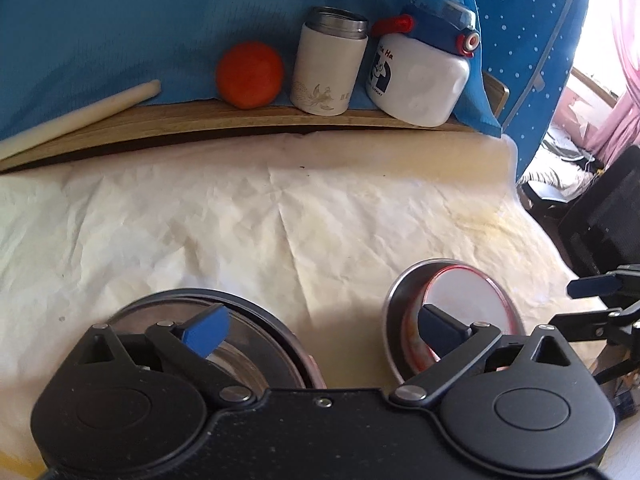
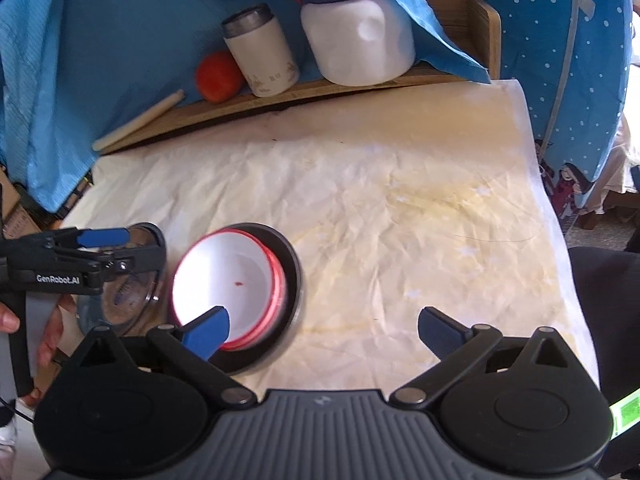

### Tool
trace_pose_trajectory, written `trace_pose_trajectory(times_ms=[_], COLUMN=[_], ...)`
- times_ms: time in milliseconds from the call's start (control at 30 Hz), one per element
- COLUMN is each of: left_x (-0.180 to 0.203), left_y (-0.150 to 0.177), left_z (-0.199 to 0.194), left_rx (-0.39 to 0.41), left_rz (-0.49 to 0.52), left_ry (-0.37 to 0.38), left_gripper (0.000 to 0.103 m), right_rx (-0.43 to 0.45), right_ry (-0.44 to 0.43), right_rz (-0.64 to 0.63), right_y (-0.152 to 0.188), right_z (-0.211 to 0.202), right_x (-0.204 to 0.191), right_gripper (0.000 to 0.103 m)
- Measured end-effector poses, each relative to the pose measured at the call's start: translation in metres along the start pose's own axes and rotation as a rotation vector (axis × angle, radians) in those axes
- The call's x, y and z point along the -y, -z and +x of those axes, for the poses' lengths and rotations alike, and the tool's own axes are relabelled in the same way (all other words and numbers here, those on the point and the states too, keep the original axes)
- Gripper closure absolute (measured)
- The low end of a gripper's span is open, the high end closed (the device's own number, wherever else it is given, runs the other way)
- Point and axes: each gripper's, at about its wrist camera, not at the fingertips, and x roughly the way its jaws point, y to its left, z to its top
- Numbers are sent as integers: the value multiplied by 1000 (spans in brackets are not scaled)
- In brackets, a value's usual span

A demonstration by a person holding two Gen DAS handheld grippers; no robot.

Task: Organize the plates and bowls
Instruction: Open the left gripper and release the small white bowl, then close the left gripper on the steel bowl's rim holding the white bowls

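Observation:
A white bowl with a red rim [image 2: 228,284] sits inside a dark metal dish [image 2: 290,264] on the paper-covered table; both show in the left wrist view, the bowl [image 1: 468,292] in the dish [image 1: 394,304]. A clear glass bowl [image 2: 132,296] stands left of it, also seen under my left gripper [image 1: 248,344]. My left gripper [image 1: 322,330] is open, hovering between the glass bowl and the metal dish; it also shows in the right wrist view [image 2: 102,242]. My right gripper [image 2: 322,330] is open and empty, just right of the white bowl.
A wooden shelf [image 2: 360,84] at the back holds an orange [image 2: 218,76], a white thermos [image 2: 262,56], a white and blue bottle [image 2: 360,36] and a pale stick [image 2: 140,120]. Blue cloth hangs behind. The table's right edge [image 2: 560,216] drops off to the floor.

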Motion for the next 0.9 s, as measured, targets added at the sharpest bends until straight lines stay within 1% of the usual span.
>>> trace_pose_trajectory(times_ms=[300,700,900], left_x=[2,11,16], left_y=[3,-1,-3], left_z=[11,25,32], left_rx=[-33,-88,-102], left_rz=[122,186,217], left_ry=[-2,-14,-38], left_gripper=[2,2,2], right_rx=[-48,-106,-119], right_ry=[29,63,71], right_rz=[-10,-20,-13], right_y=[3,3,4], right_z=[15,32,36], right_x=[5,0,0], right_gripper=[0,0,1])
